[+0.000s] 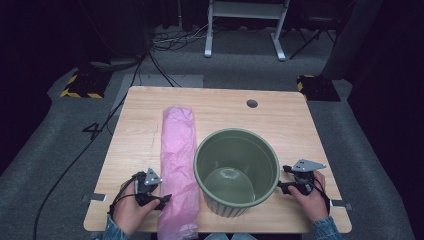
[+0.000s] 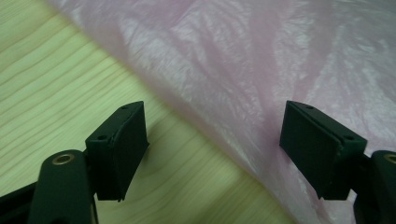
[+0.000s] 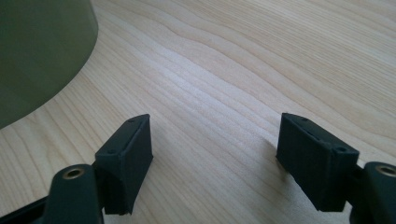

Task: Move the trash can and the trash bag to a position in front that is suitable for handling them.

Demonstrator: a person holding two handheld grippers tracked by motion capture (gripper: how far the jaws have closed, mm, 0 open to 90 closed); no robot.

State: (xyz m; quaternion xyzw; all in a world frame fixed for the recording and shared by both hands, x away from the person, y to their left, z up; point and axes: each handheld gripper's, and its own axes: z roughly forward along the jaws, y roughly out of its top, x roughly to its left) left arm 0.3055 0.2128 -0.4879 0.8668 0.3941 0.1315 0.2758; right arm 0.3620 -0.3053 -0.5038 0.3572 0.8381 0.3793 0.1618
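Two claws rest low on a pale wood-grain counter [image 1: 280,107] that stands on grey carpet in a dark room: the left claw [image 1: 164,200], jaws spread and holding nothing, meets the edge of a long pink plastic bag [image 1: 178,165], one jaw over the film. The right claw [image 1: 283,179], likewise released, sits on bare wood just beside the green bucket [image 1: 236,170], which stands upright right of the bag. The bag's near end runs off the frame's bottom edge.

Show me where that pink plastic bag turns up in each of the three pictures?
High view: pink plastic bag lies left of the green bin.
Left gripper view: it covers the upper right, beyond the open fingers.
Right gripper view: not in it.
Shared landmark: the wooden table.
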